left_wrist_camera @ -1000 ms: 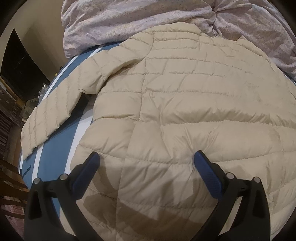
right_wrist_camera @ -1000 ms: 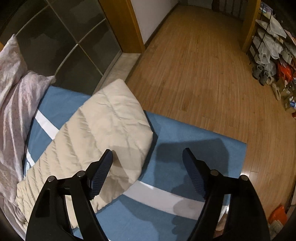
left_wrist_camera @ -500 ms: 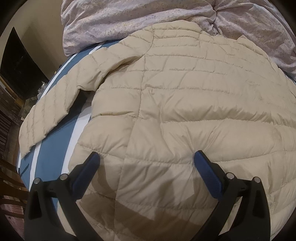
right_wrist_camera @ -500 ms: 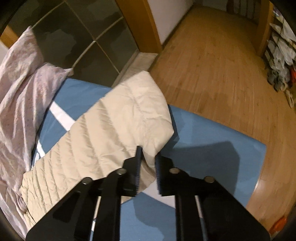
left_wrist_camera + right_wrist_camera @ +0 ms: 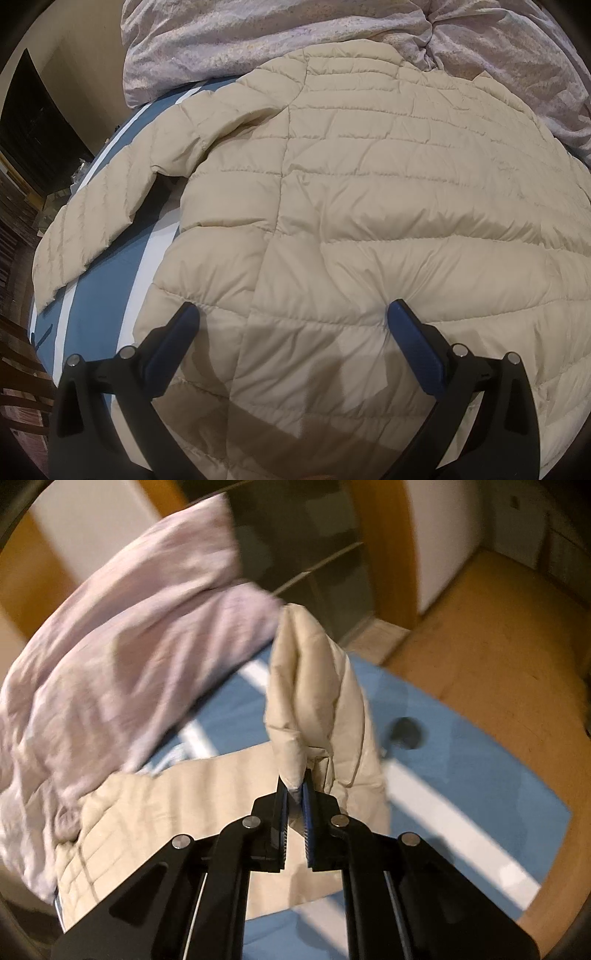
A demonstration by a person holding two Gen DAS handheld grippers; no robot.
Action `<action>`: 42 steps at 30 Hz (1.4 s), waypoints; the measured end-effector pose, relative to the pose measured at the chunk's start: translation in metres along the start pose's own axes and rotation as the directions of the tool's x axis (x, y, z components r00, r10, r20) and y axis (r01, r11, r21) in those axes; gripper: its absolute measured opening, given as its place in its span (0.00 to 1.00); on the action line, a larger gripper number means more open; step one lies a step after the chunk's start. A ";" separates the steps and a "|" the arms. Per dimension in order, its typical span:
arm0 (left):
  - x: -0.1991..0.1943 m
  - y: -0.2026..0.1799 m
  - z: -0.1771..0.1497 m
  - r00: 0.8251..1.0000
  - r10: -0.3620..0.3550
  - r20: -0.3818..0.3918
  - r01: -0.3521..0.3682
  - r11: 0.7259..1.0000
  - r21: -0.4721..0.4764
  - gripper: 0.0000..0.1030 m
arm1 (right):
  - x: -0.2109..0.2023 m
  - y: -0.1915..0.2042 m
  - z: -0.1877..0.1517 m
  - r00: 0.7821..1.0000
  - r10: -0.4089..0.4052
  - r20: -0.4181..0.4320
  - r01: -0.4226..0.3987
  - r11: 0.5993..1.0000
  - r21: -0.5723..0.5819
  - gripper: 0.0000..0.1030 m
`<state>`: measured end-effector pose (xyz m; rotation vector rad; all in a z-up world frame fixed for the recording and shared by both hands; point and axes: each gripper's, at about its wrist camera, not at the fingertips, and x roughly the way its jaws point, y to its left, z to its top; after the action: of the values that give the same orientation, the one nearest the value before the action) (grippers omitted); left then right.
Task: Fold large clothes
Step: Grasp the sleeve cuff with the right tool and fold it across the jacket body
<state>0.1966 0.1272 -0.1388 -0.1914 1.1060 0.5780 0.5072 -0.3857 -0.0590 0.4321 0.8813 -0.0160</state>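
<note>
A cream quilted puffer jacket [image 5: 369, 206] lies spread back-up on the blue bed. Its left sleeve [image 5: 99, 218] stretches out toward the bed's left edge. My left gripper [image 5: 291, 325] is open and hovers just above the jacket's lower back. In the right wrist view my right gripper [image 5: 294, 794] is shut on the cuff end of the jacket's other sleeve [image 5: 317, 698] and holds it lifted off the bed, the sleeve standing up and folded over. The rest of that sleeve [image 5: 155, 812] lies flat below.
A lilac duvet [image 5: 295, 37] is bunched at the head of the bed, also in the right wrist view [image 5: 122, 635]. The blue sheet [image 5: 480, 768] has white stripes. Wooden floor [image 5: 498, 627] lies beyond the bed edge. A dark cabinet [image 5: 33, 136] stands at left.
My right gripper closed on the sleeve's end and lifted it up off the bed, swinging toward the duvet. My left gripper stayed open and drifted slightly over the jacket.
</note>
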 end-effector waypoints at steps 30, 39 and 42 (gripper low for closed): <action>-0.013 0.010 0.043 0.970 -0.242 -0.002 0.242 0.969 -0.048 0.98 | 0.048 0.218 -0.180 0.887 0.204 -0.414 -0.334 0.903 -0.271 0.07; -0.014 -0.024 0.091 0.934 -0.358 0.011 0.358 0.933 -0.040 0.98 | 0.050 0.256 -0.224 0.849 0.225 -0.478 -0.399 0.867 -0.300 0.07; -0.014 -0.037 0.105 0.934 -0.357 0.008 0.357 0.934 -0.008 0.98 | 0.052 0.265 -0.233 0.845 0.215 -0.489 -0.402 0.859 -0.317 0.07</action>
<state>0.2940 0.1353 -0.0843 -0.3894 1.0305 0.2573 0.4174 -0.0485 -0.1324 0.1779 1.2162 0.5902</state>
